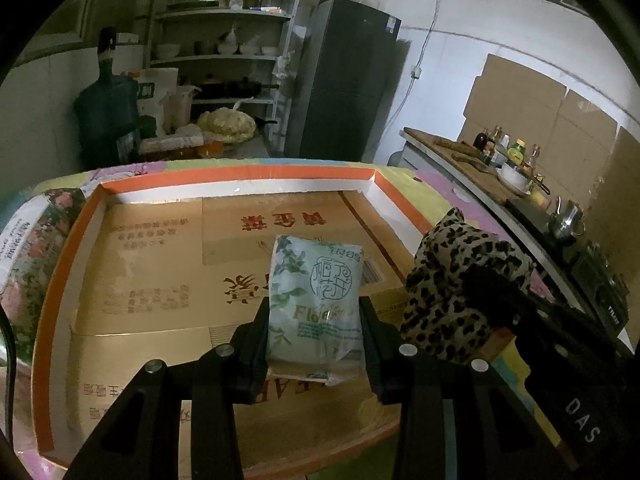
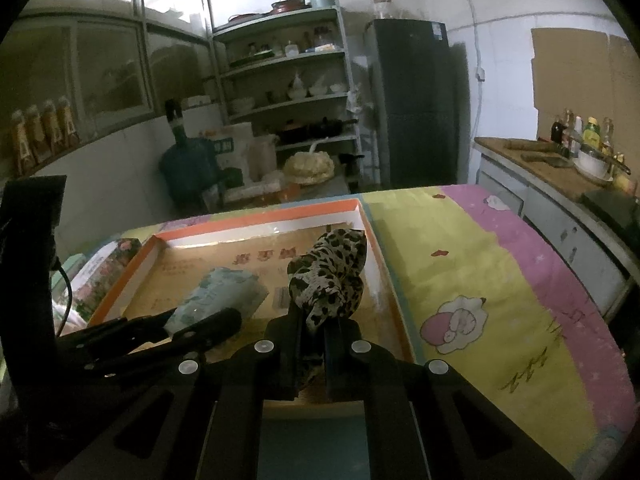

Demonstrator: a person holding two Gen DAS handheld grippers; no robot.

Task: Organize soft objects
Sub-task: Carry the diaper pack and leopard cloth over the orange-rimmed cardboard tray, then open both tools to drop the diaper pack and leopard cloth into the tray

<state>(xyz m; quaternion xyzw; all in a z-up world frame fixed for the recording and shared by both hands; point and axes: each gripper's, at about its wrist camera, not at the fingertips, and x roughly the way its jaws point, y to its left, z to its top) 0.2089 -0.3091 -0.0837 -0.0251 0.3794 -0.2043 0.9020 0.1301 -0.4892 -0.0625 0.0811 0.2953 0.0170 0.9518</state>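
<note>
My left gripper (image 1: pixel 316 320) is shut on a pale green tissue pack (image 1: pixel 316 300) with a leaf print, held over the shallow cardboard box (image 1: pixel 160 280) with an orange rim. My right gripper (image 2: pixel 314 336) is shut on a leopard-print cloth (image 2: pixel 332 276), which bunches up above its fingers over the box's right side. In the left wrist view the leopard cloth (image 1: pixel 464 280) and the right gripper sit just right of the pack. In the right wrist view the tissue pack (image 2: pixel 220 296) and the left gripper (image 2: pixel 192 326) lie to the left.
The box lies on a pastel cartoon-print cloth (image 2: pixel 480 272) covering the table. A floral-print package (image 1: pixel 28 256) lies left of the box. Behind stand shelves (image 2: pixel 288 80), a dark fridge (image 2: pixel 416 100), a water jug (image 2: pixel 188 168), and a counter with bottles (image 2: pixel 580 136) at right.
</note>
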